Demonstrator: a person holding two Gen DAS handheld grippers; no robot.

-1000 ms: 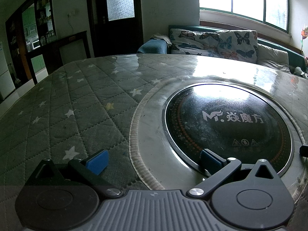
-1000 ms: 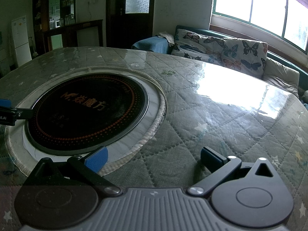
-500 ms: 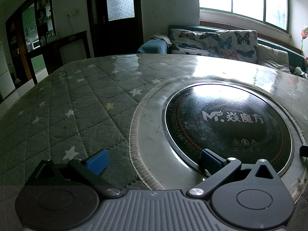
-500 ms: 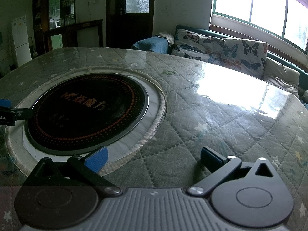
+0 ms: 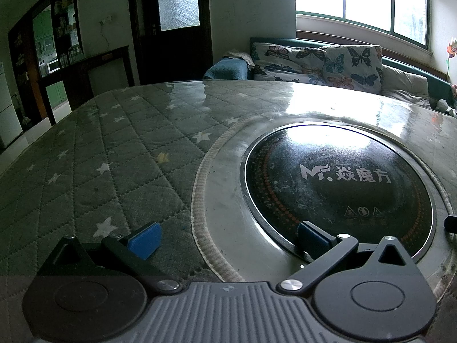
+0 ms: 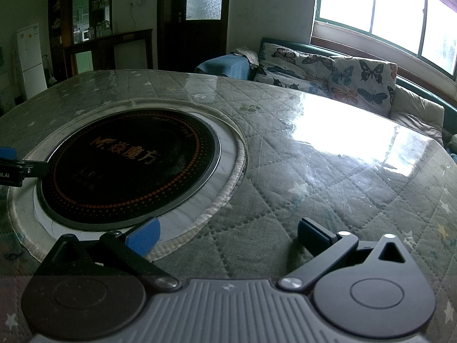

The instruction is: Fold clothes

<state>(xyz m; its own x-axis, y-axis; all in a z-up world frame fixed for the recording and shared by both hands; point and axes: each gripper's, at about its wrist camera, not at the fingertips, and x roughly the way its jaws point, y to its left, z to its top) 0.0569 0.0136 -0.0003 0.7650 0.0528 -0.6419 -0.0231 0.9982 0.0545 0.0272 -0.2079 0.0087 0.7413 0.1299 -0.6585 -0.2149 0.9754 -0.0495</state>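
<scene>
Clothes: none visible in either view.

Left wrist: left gripper (image 5: 228,238), jaws wide, empty; round black glass hotplate (image 5: 337,185) ahead of right jaw; grey star-quilted surface (image 5: 100,171) ahead of left jaw.

Right wrist: right gripper (image 6: 228,235), jaws wide, empty; hotplate ahead of left jaw.

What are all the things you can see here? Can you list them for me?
Table cover: one, grey-green quilted with stars, over the round table.
Cooktop: one, black glass, sunk in the table's middle.
Butterfly cushions: a row, white with coloured butterflies, on the sofa under the window.
Blue blanket: one, at the sofa's end.
Fridge: one, white, far left.
Clothes: none in view.
Left gripper: black, blue pads, open, empty.
Right gripper: same, open, empty.
</scene>
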